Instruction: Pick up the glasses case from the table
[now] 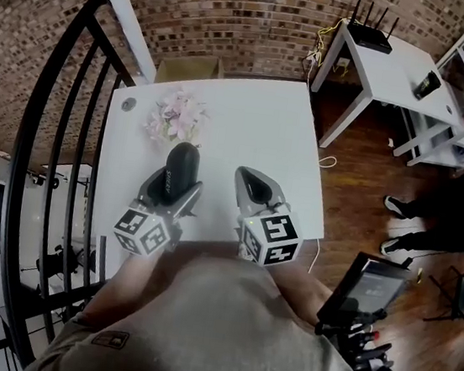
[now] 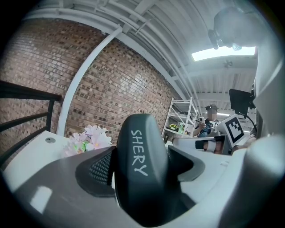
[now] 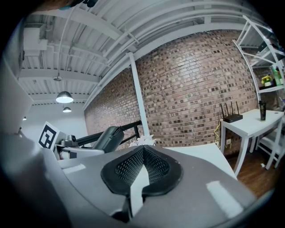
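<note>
A dark glasses case with white lettering is held above the white table, clamped between the jaws of my left gripper. In the left gripper view the glasses case fills the space between both pads and points up and forward. My right gripper hovers beside it to the right, jaws shut with nothing between them. The right gripper view shows its pads meeting at the tips, and the glasses case with the left gripper off to the left.
A bunch of pale pink flowers lies on the table just beyond the case. A black railing runs along the left. A second white table with a router stands at the right, and a person's feet are on the wooden floor.
</note>
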A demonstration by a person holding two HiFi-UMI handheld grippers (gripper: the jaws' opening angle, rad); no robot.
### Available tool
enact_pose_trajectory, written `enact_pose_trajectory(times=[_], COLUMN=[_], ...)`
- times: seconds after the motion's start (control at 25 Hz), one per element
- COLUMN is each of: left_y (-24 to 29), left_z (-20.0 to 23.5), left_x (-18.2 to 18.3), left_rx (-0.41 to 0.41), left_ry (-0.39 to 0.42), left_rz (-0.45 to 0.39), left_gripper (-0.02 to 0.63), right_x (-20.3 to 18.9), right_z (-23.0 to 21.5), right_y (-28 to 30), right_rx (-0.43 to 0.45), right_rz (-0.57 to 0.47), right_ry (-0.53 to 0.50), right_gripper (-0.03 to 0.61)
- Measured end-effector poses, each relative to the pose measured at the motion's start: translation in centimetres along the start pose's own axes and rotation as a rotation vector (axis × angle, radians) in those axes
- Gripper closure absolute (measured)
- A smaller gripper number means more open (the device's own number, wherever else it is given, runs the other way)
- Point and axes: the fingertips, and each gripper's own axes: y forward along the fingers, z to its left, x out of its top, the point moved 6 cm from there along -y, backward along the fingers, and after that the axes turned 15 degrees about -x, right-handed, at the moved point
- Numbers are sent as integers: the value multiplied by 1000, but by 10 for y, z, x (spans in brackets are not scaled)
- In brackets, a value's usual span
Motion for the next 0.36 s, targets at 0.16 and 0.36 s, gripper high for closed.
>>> enact_pose_trajectory(times=[0.16, 0.36], left_y=[-2, 6], left_z=[0, 0], left_x=[0, 2], left_rx=[-1, -8], left_ry=[-1, -1], left_rz=[4, 10], left_gripper=[253, 253], right_x=[-1, 2], right_z=[3, -1], right_y=[0, 4], right_rx=[2, 9], right_rz=[0, 0], right_ry=[0, -5], right_gripper=[571, 571])
